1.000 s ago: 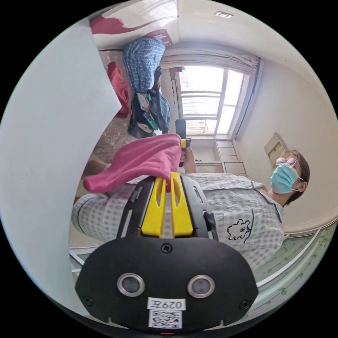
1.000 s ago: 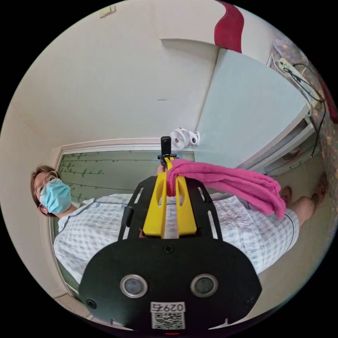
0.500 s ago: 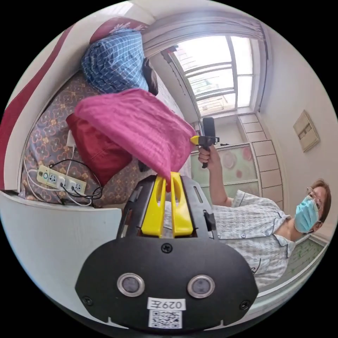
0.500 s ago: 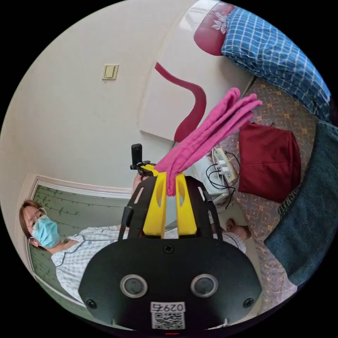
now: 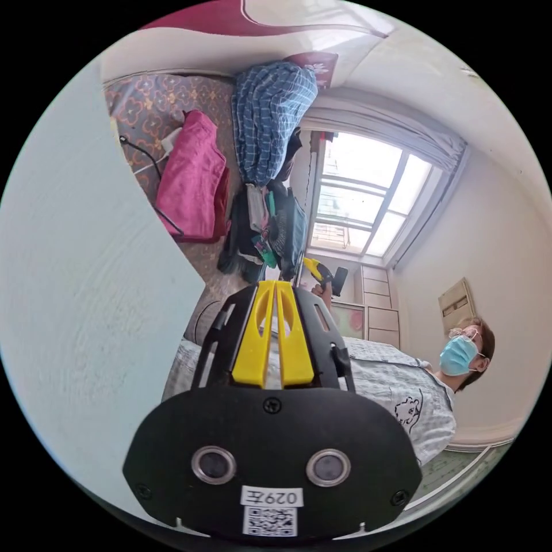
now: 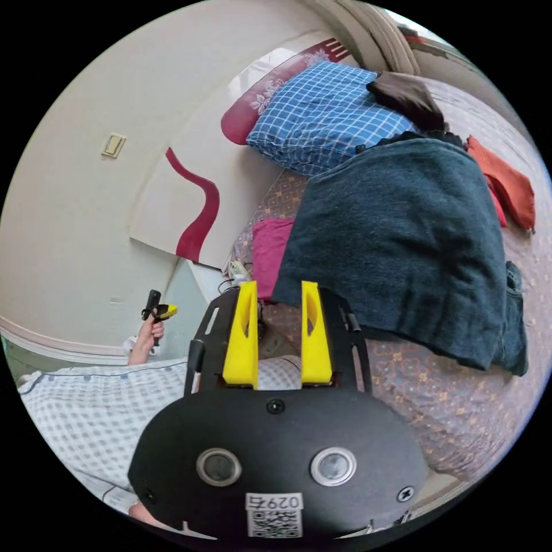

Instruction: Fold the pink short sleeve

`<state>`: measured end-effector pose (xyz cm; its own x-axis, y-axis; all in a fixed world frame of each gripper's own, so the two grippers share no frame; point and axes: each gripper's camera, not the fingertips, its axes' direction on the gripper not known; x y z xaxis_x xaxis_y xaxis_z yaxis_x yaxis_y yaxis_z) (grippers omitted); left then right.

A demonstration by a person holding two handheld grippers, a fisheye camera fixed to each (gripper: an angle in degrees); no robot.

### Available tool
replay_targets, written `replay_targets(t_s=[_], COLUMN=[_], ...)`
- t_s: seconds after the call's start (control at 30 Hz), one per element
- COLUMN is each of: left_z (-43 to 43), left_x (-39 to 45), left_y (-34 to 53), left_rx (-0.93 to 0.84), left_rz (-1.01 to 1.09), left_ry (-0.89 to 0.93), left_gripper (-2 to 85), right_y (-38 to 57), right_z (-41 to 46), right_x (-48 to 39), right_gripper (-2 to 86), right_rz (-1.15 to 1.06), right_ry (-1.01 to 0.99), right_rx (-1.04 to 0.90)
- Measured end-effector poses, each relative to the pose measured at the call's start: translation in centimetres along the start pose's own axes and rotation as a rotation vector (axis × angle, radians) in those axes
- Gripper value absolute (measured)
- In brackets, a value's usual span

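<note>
**Two empty grippers, pink short sleeve lying on the bed**

Two yellow-fingered grippers are held up away from the clothing. In the left gripper view, the left gripper [image 5: 276, 284] has its fingers [image 5: 255, 336] drawn together with barely a slit between them and nothing in the slit. In the right gripper view, the right gripper [image 6: 277, 286] has its fingers [image 6: 241, 333] spread wide apart, with nothing between them.

The pink short sleeve [image 5: 192, 178] lies folded on the patterned bed [image 5: 146, 109], resting on a dark red garment [image 5: 221, 198] whose edge peeks out along one side. A black cable [image 5: 164, 210] crosses its corner. Just beside it sits a blue checked pillow [image 5: 270, 115], and next to that a heap of dark clothes [image 5: 264, 230]. In the right gripper view the same pink piece [image 6: 267, 253] is partly covered by a dark teal towel [image 6: 402, 241] spread over the bed, near orange folded cloths [image 6: 506, 184].

The person [image 5: 414, 391], in a checked shirt, stands by the bed; the other gripper shows in each view, held in a hand [image 6: 152, 330].
</note>
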<state>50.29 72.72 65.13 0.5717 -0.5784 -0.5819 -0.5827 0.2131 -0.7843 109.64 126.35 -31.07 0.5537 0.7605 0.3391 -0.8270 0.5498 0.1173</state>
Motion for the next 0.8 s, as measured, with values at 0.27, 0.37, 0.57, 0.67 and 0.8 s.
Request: replay_targets(t_s=[0.27,0.37,0.57,0.67,0.8], left_z=[-0.9,-0.4,-1.2,-2.0,-2.9], left_x=[-2.7,-3.2,-4.2,-4.6,-5.7], left_y=[3.7,4.5,6.6,8.0,9.7], left_rx=[0.137,0.082,0.066,0.077,0.078], left_rz=[0.005,-0.013,-0.028,-0.031,-0.053], left_ry=[0.159,0.137,0.174,0.186,0.23], left_gripper=[-1.0,-1.0,-1.0,-1.0,-1.0], right_y=[-0.3,0.3,3.1,4.2,5.3], right_z=[7.4,12.4,16.9,17.6,18.4], right_x=[-14.1,-17.6,-21.8,-23.5,-25.0], right_gripper=[12.1,9.6,8.7,9.3,10.0], right_rz=[-0.32,-0.43,-0.641,-0.695,-0.77], right_ry=[0.403,0.737,0.98,1.032,1.079], right_rx=[-0.123,-0.163,-0.161,-0.168,-0.191])
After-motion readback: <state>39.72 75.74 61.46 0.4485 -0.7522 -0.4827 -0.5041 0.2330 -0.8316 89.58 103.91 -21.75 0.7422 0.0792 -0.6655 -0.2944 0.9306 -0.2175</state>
